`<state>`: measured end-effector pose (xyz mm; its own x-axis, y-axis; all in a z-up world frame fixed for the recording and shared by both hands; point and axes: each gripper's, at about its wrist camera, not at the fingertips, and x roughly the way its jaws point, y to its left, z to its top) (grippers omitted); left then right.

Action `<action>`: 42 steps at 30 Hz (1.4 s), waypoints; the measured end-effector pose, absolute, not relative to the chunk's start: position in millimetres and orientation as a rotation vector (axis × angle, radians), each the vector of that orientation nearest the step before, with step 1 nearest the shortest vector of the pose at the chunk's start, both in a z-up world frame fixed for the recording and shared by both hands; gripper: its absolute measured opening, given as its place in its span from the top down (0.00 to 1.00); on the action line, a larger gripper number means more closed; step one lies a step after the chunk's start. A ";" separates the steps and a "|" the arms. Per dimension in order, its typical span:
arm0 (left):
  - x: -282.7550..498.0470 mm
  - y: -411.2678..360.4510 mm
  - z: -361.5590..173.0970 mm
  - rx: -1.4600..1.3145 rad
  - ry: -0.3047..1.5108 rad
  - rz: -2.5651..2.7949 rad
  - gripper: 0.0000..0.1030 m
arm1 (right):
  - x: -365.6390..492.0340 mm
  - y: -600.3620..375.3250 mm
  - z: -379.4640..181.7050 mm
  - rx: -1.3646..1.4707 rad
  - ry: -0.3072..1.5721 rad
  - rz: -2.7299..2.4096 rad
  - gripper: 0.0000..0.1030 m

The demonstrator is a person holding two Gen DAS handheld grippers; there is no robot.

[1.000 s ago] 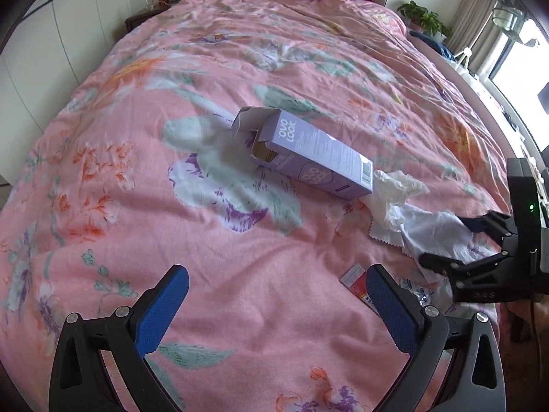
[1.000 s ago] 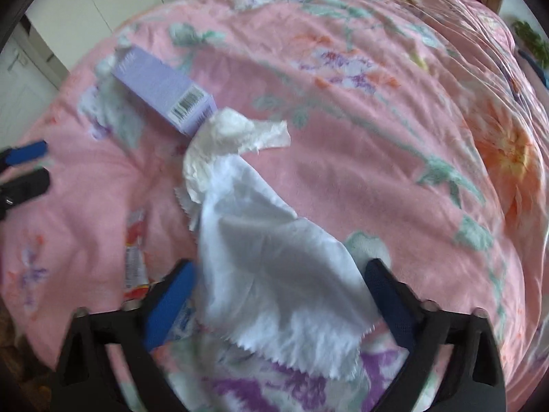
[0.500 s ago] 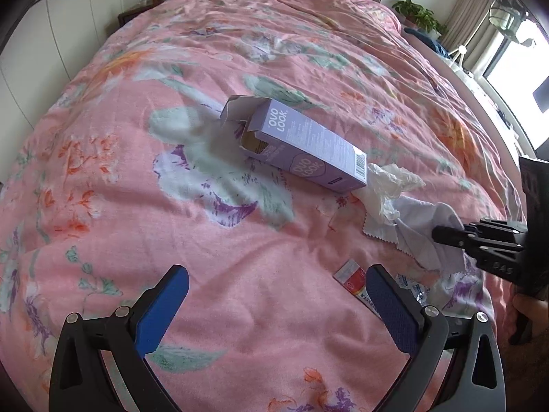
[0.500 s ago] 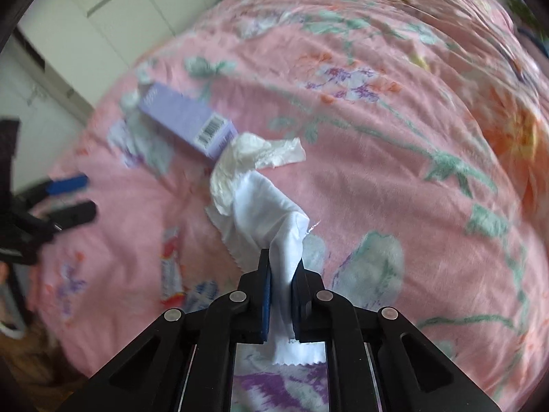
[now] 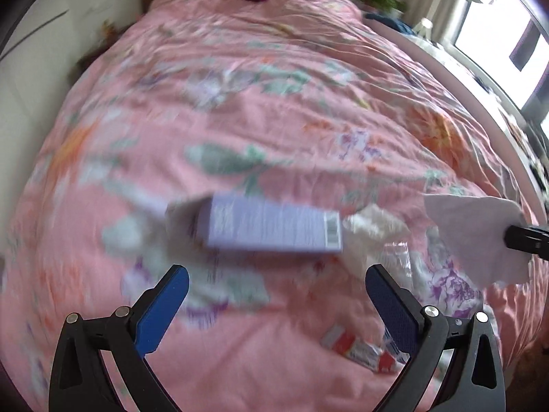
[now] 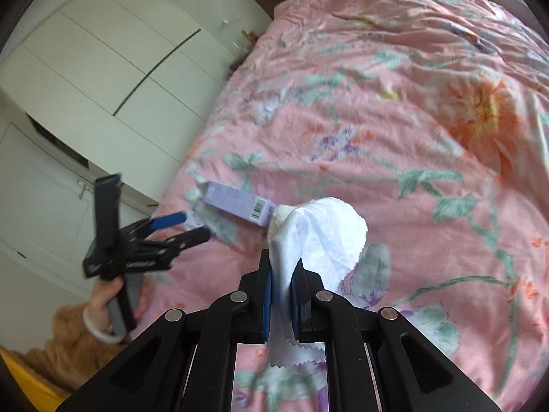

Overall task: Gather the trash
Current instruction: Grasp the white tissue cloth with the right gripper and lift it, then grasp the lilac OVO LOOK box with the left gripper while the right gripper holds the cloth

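One piece secured: right gripper [image 6: 281, 295] just clamped on the cloth [image 6: 322, 237], lifted clear of the bed [image 6: 394, 130]. Left gripper [image 5: 276, 305] gaping, empty, over the box [image 5: 271, 228], likely next.

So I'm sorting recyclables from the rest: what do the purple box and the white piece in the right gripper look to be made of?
Purple box: printed cardboard by its look, with sharp folded edges, an open flap and a barcode; matte finish. White piece: thin, limp cloth or paper-like sheet, matte, with zigzag-cut edges; it drapes from the shut right gripper. Which one, I cannot tell.
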<state>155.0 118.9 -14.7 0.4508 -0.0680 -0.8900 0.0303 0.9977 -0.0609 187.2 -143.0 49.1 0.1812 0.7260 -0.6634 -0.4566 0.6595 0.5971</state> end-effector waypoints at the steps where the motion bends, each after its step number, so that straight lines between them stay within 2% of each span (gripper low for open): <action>1: 160.9 118.3 -15.6 -0.015 1.106 -0.065 0.00 | 187.8 -142.3 50.9 0.288 1.102 0.854 0.91; 7: 181.4 125.9 -37.1 0.074 1.184 -0.004 0.00 | 184.6 -136.2 48.6 0.314 1.103 0.901 0.91; 16: 196.6 100.1 -37.5 0.535 1.196 -0.197 0.00 | 184.1 -135.0 38.6 0.366 1.126 0.935 0.91; 22: 205.0 102.2 -25.2 0.552 1.154 -0.243 0.00 | 184.9 -141.3 36.4 0.402 1.134 0.936 0.91; 26: 207.6 80.2 -57.7 0.783 1.180 -0.239 0.00 | 186.4 -141.1 34.8 0.420 1.141 0.938 0.91; 32: 215.1 70.3 -96.5 0.907 1.277 -0.270 0.00 | 182.6 -140.0 37.4 0.425 1.143 0.946 0.91; 35: 202.3 69.8 -98.6 0.902 1.290 -0.325 0.01 | 181.7 -139.8 36.2 0.428 1.146 0.949 0.91; 36: 199.7 72.0 -93.1 0.831 1.304 -0.357 0.08 | 182.2 -139.2 35.0 0.434 1.149 0.953 0.91; 37: 198.7 74.5 -87.0 0.758 1.315 -0.377 0.26 | 183.0 -138.7 34.1 0.436 1.151 0.953 0.91; 38: 198.6 75.6 -83.0 0.724 1.317 -0.368 0.33 | 184.0 -138.0 33.0 0.440 1.153 0.953 0.91; 42: 196.5 70.7 -82.0 0.664 1.347 -0.382 0.43 | 184.3 -136.2 31.0 0.441 1.159 0.954 0.91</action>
<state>196.5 70.7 -81.9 0.2009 0.1181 -0.9725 0.6109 0.7609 0.2187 184.3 -136.2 31.0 0.0856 0.8174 -0.5697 -0.4022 0.5515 0.7308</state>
